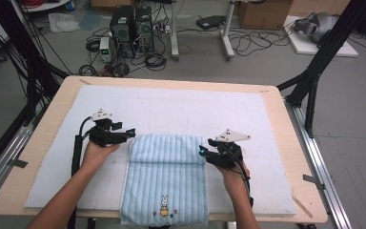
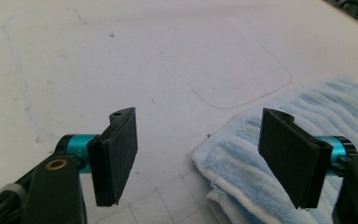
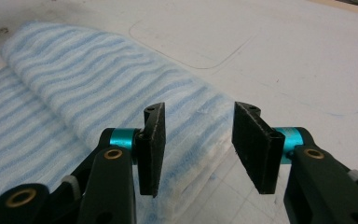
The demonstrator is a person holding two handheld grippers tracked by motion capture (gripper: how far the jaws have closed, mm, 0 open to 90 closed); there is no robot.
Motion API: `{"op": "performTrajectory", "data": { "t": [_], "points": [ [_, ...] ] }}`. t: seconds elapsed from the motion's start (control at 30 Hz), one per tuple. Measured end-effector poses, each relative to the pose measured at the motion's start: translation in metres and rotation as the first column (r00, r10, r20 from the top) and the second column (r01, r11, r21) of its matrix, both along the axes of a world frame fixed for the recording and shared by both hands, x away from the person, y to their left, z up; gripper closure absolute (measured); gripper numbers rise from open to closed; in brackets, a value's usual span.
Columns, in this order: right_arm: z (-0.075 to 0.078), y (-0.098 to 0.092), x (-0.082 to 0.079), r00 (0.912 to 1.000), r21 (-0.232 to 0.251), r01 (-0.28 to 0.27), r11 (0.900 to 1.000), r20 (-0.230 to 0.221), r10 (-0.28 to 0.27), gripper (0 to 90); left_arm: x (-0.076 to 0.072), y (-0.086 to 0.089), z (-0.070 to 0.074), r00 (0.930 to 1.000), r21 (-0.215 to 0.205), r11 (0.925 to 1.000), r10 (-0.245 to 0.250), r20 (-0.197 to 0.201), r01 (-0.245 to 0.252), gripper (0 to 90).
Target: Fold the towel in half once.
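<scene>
Bright even light, soft shadows; high view slightly blurry.

I can read no text, label, brand or number anywhere before me. The one sign-like mark is a small embroidered rabbit figure on the light blue striped towel, near the towel's 6 o'clock hem in the high view; it carries no letters that I can make out. The white mat on the bench bears only faint drawn outlines, a rounded-corner shape at 12 o'clock of the towel, with no writing in it. The dark boxes on the floor at 12 o'clock beyond the bench are too small and blurred for any marking to be read
</scene>
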State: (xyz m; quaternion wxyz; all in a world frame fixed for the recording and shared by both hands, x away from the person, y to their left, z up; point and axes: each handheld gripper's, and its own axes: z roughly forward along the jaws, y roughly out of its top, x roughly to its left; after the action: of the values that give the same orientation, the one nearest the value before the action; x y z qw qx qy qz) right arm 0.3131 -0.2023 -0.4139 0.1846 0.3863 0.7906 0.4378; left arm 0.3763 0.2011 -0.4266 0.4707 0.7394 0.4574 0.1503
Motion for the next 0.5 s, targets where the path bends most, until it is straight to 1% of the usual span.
{"op": "performTrajectory", "data": {
  "t": [0.13,0.17,0.23,0.33,0.37,0.43,0.47,0.5],
  "points": [
    [0.000,-0.001,0.002,1.0000,0.010,0.003,1.000,-0.001,-0.003,53.4,0.005,-0.010,-0.008,0.9993,0.033,0.9991,-0.024,-0.028,0.025,39.2],
    [0.000,-0.001,0.003,1.0000,0.012,0.002,1.000,-0.001,-0.002,53.4,0.006,-0.011,-0.010,0.9991,0.039,0.9989,-0.027,-0.033,0.028,41.1],
    [0.001,-0.002,0.004,1.0000,0.014,0.005,1.000,-0.001,-0.005,53.4,0.008,-0.013,-0.014,0.9979,0.055,0.9978,-0.034,-0.055,0.037,44.4],
    [0.001,-0.002,0.005,0.9999,0.021,0.011,1.000,0.000,-0.011,52.6,0.009,-0.016,-0.018,0.9964,0.076,0.9957,-0.047,-0.070,0.053,50.4],
    [0.001,-0.002,0.005,0.9999,0.022,0.013,1.000,-0.002,-0.013,52.3,0.009,-0.017,-0.019,0.9964,0.084,0.9949,-0.051,-0.068,0.056,51.6],
    [0.001,-0.002,0.006,0.9999,0.020,0.011,1.000,-0.003,-0.011,52.0,0.009,-0.020,-0.021,0.9957,0.113,0.9909,-0.067,-0.065,0.074,56.9],
    [0.001,-0.002,0.006,0.9999,0.021,0.013,1.000,-0.004,-0.013,52.0,0.008,-0.022,-0.022,0.9956,0.125,0.9892,-0.067,-0.065,0.075,58.2],
    [0.001,-0.002,0.006,0.9999,0.020,0.013,1.000,-0.001,-0.013,51.9,0.007,-0.023,-0.022,0.9963,0.145,0.9867,-0.067,-0.053,0.074,59.5]
  ]
}}
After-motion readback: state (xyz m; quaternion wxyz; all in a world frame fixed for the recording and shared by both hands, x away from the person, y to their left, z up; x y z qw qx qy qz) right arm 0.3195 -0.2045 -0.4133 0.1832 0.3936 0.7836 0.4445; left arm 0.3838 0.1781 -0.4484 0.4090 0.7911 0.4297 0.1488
